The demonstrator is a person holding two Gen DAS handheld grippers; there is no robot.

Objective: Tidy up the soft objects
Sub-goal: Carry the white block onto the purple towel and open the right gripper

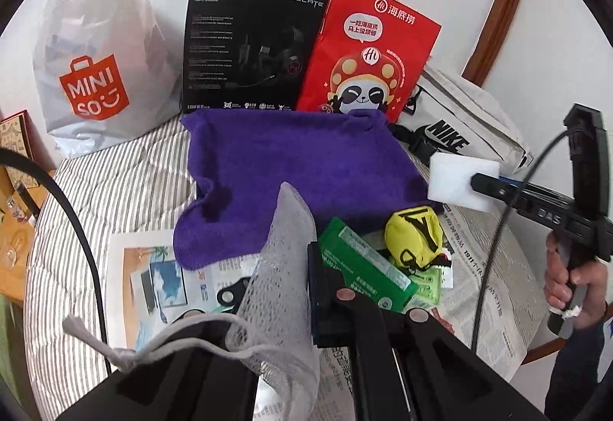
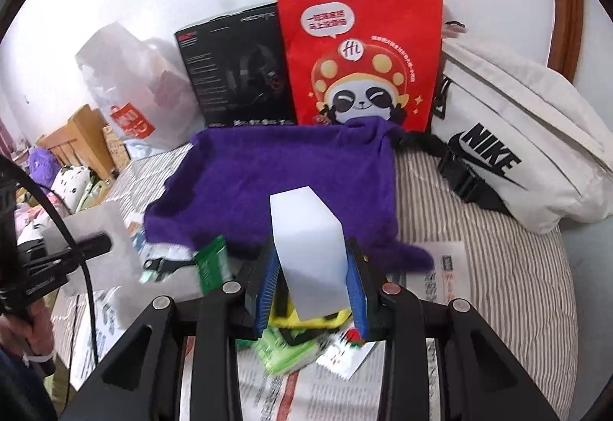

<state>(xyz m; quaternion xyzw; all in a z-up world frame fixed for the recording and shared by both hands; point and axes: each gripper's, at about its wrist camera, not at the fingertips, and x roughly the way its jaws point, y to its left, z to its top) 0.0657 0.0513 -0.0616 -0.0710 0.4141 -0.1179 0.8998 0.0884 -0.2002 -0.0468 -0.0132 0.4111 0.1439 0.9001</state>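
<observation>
Left wrist view, left to right: the left gripper (image 1: 306,267) is pinched tight on a grey mesh pouch (image 1: 279,267), lifted clear of the newspaper (image 1: 498,286). The purple towel (image 1: 299,168) lies spread behind it, and the yellow pouch (image 1: 415,235) sits loose. The right gripper (image 2: 312,281) clamps a white sponge (image 2: 310,252). Judging by this, sorting is barely underway: two items are in hand, none visibly stowed.

The right gripper (image 2: 312,283) clamped a white sponge block (image 2: 308,252) upright between its blue pads (image 2: 268,286), above a purple towel (image 2: 283,183) on the striped bedding (image 2: 498,267).
</observation>
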